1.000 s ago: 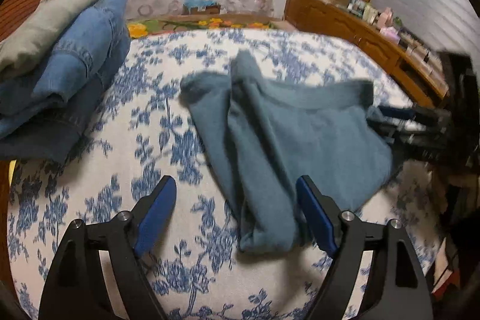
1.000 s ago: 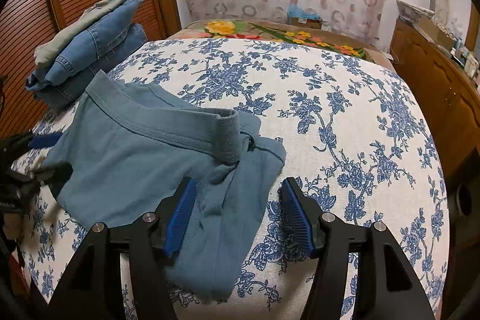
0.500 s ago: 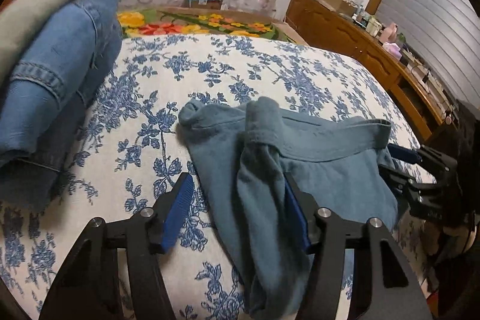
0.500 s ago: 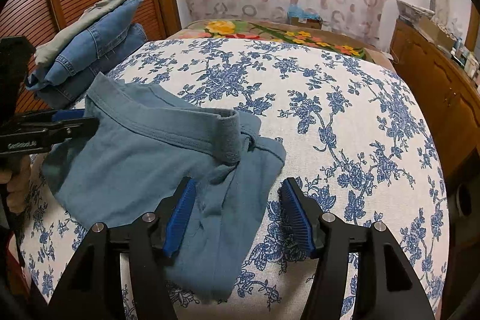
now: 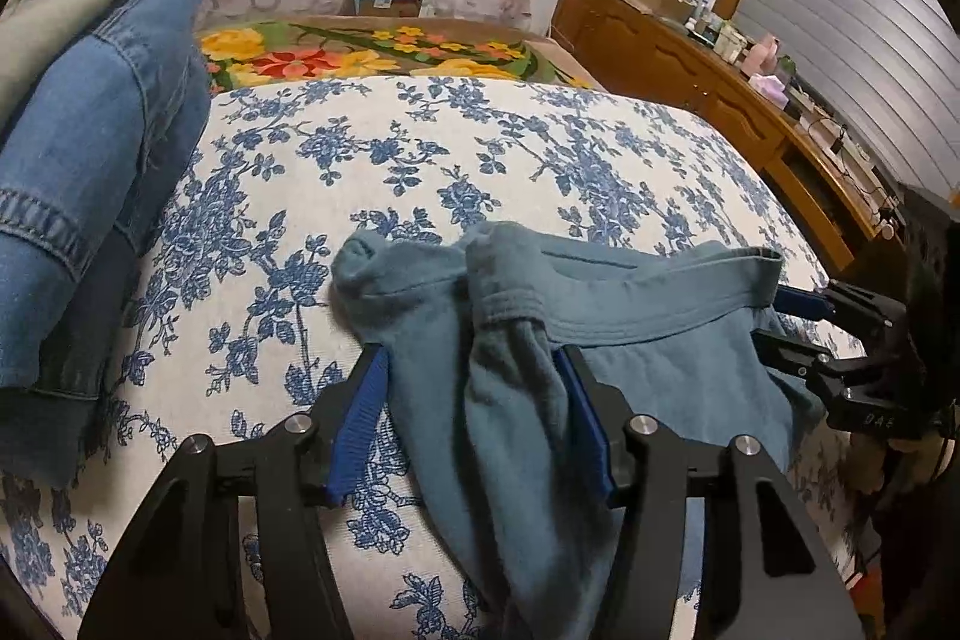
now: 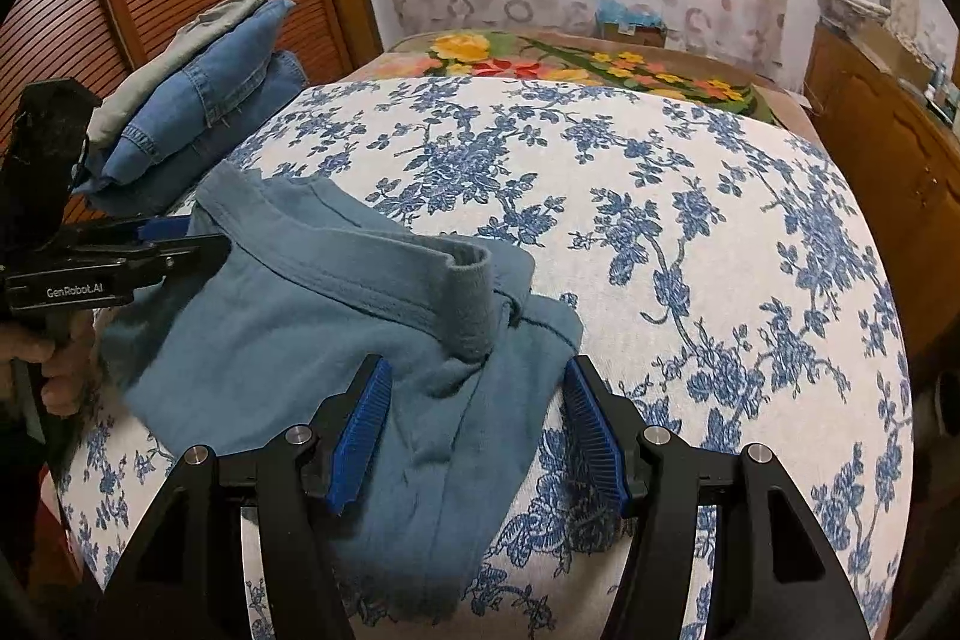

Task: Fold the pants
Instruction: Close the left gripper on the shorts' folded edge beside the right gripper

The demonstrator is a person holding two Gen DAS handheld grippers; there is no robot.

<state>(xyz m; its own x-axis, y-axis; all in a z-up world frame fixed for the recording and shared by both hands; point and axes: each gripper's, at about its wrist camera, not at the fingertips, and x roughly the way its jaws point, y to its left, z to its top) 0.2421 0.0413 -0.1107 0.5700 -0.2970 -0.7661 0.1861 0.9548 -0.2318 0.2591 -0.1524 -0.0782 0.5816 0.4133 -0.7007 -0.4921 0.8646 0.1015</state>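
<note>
Teal-blue pants (image 5: 648,358) lie rumpled on the floral bed, waistband toward the far side; they also show in the right wrist view (image 6: 288,340). My left gripper (image 5: 474,418) is open, with its fingers on either side of the bunched left end of the pants. My right gripper (image 6: 477,430) is open, with its fingers astride the right end near the folded-over waistband (image 6: 471,304). Each gripper appears in the other's view: the right one (image 5: 798,328) at the pants' right edge, the left one (image 6: 192,244) at the left edge.
A stack of folded jeans and a grey-green garment (image 5: 90,148) sits at the bed's left edge, also seen in the right wrist view (image 6: 198,100). The bed cover (image 6: 690,250) is white with blue flowers. A wooden dresser (image 5: 720,88) with clutter stands on the right.
My left gripper has moved forward and lower onto the left end of the pants, so the cloth now lies between its open fingers. The right gripper has stayed still.
</note>
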